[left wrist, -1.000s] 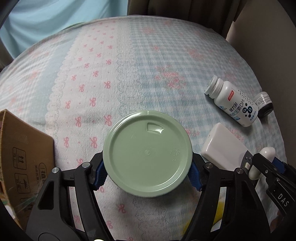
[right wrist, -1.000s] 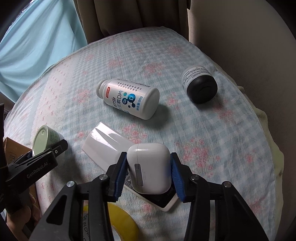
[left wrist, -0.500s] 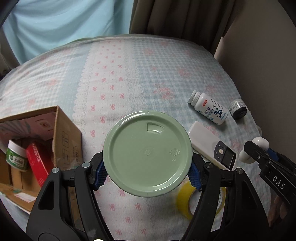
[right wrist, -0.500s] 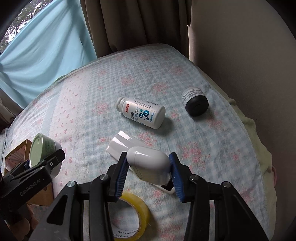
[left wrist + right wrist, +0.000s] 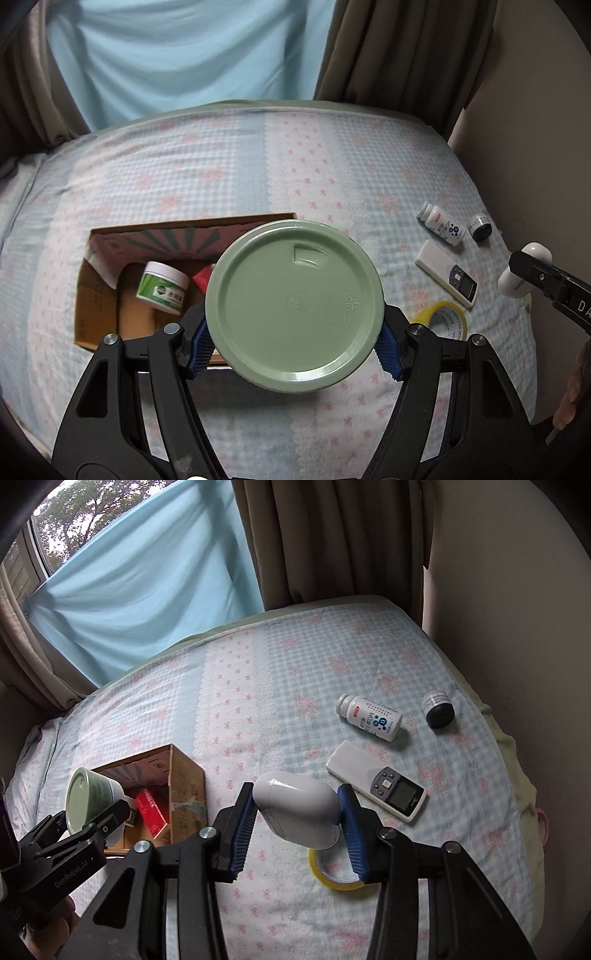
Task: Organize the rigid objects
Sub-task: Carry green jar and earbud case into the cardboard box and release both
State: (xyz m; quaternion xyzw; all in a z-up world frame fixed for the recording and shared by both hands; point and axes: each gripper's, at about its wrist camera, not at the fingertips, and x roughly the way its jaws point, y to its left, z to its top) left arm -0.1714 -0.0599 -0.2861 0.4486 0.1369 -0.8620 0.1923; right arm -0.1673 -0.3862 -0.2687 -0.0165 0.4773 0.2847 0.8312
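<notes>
left claw [image 5: 293,341] pinches green jar [image 5: 293,314], hiding red box [image 5: 204,277] | right claw [image 5: 297,827] pinches white case [image 5: 299,812]

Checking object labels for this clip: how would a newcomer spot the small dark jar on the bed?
Go to the bed's wall-side edge. Past the white pill bottle lies the small dark jar, the item nearest the wall, the only black-capped one.

Green-lidded jar [image 5: 293,314] clamped between my left fingers [image 5: 199,345], lid facing me, above the open cardboard box [image 5: 96,295]. White rounded case [image 5: 299,808] pinched in my right fingers [image 5: 351,834], tilted. On the bed: white pill bottle [image 5: 369,718] on its side, small dark jar [image 5: 439,709], remote [image 5: 376,784], yellow tape roll [image 5: 332,880].
</notes>
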